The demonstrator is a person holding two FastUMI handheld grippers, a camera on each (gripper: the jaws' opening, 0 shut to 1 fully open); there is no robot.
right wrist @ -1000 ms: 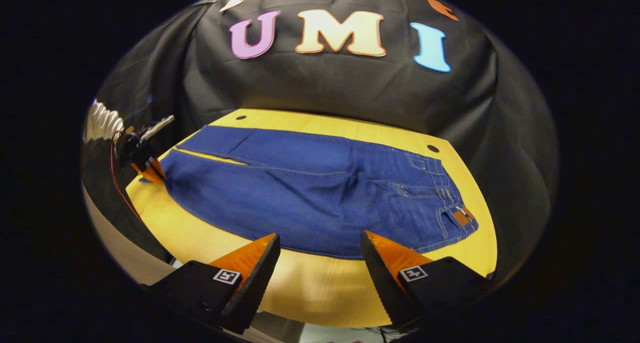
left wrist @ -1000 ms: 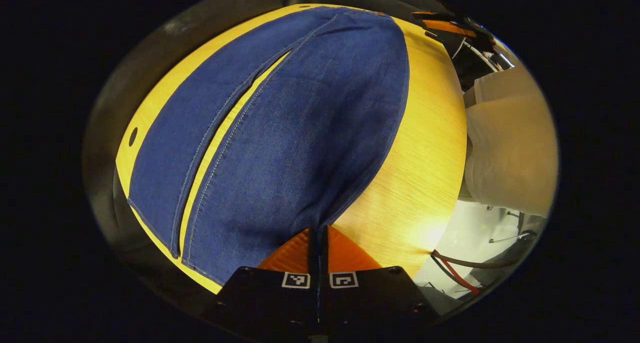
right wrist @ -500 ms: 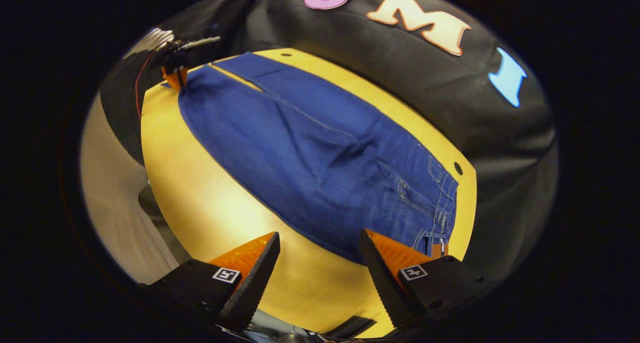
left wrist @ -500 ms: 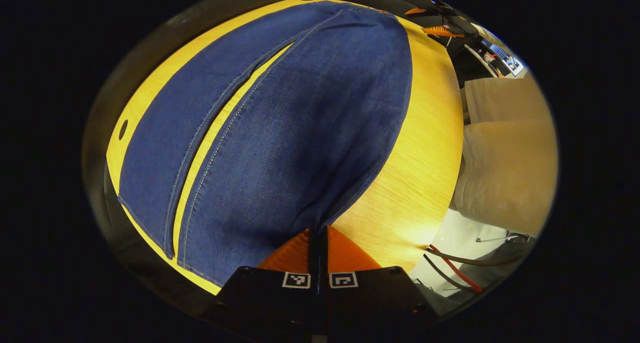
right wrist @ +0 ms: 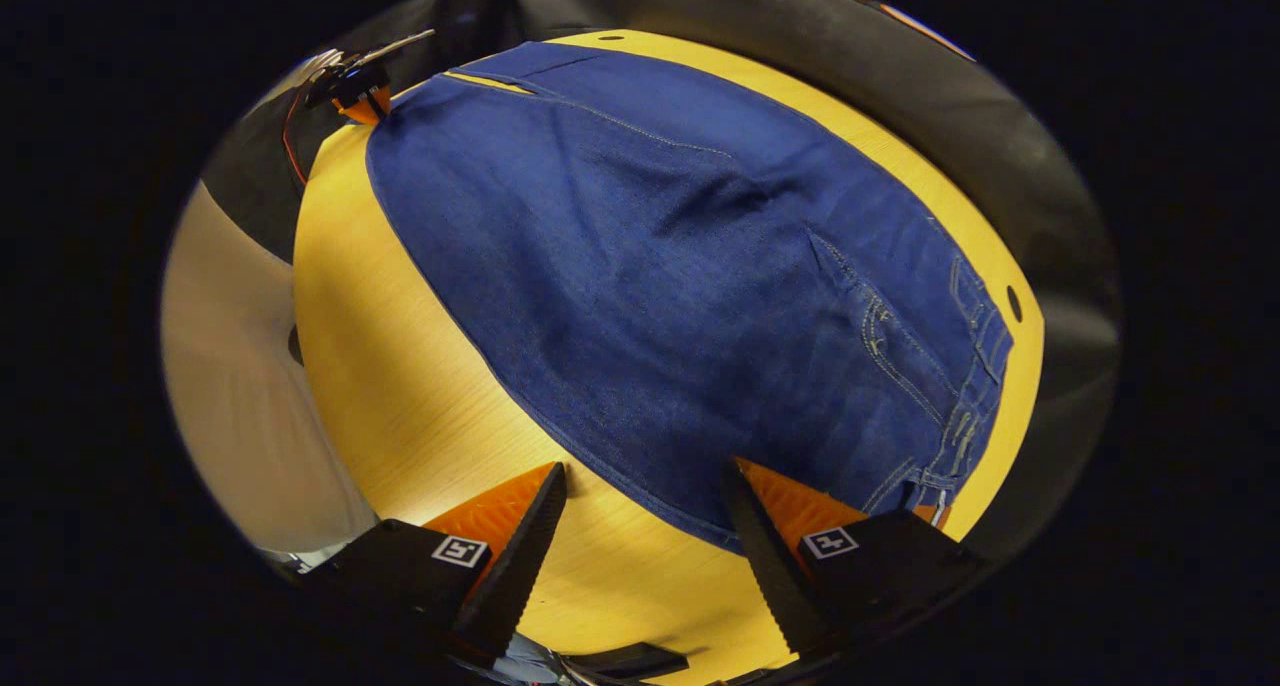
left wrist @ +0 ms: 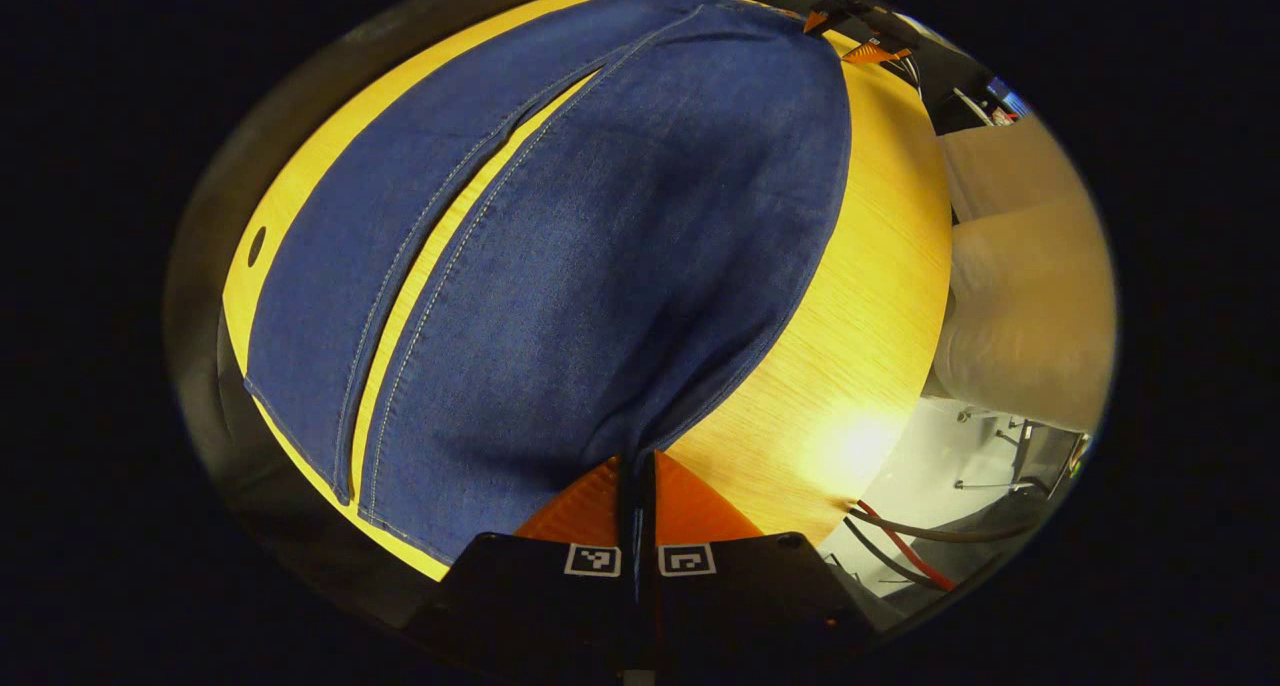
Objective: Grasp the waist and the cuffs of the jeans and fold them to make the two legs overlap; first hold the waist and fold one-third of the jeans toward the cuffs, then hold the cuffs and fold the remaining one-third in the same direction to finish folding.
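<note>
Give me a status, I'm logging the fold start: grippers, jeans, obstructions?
Left gripper shut on cuff of jeans. Right gripper open, near the waist, not gripping. Jeans flat on table, legs side by side. No obstruction seen.

The right tool [right wrist: 645, 526] has swung down and in toward the waist end of the jeans [right wrist: 700, 266] over the last second. It was hanging back off the near edge of the table [right wrist: 400, 386], facing the booth wall; now its spread fingers straddle the near hem by the waistband corner. Seen from the left tool [left wrist: 637, 466], it has closed on the far waist corner. The person's light sleeve [left wrist: 1030, 296] has shifted along with it.
</note>
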